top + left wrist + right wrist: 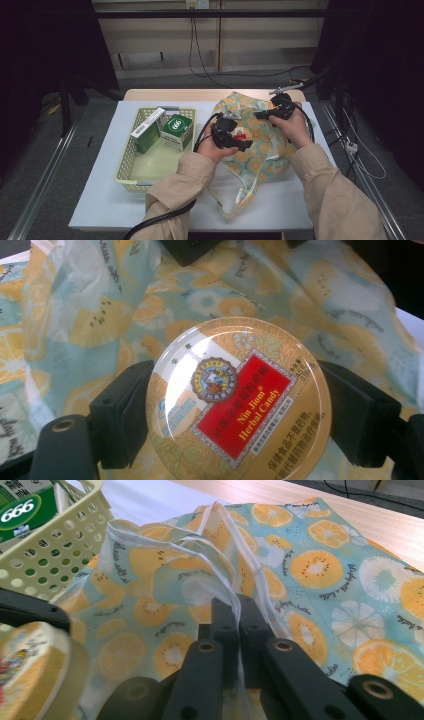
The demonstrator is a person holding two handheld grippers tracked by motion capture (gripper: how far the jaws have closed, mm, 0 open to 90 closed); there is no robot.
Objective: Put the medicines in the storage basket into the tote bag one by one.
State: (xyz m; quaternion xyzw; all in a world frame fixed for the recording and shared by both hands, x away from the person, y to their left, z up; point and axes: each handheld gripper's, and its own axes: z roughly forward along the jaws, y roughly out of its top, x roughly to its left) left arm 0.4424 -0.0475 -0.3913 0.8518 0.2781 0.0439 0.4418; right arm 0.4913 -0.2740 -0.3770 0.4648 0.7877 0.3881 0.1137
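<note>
Packing step, by the look of it: left gripper [239,141] fingers clamped on tin [238,401] at bag [260,135] mouth, basket [131,155] at nine o'clock; right gripper [239,611] fingers pinched shut on bag hem; next, probably lowering tin inside, then releasing.

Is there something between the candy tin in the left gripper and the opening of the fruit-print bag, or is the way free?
Nothing visible blocks it. The left gripper holds the candy tin just above the bag, and the right gripper pinches the bag's rim and lifts it. Behind the tin there is only bag fabric; the opening itself cannot be made out clearly.
</note>
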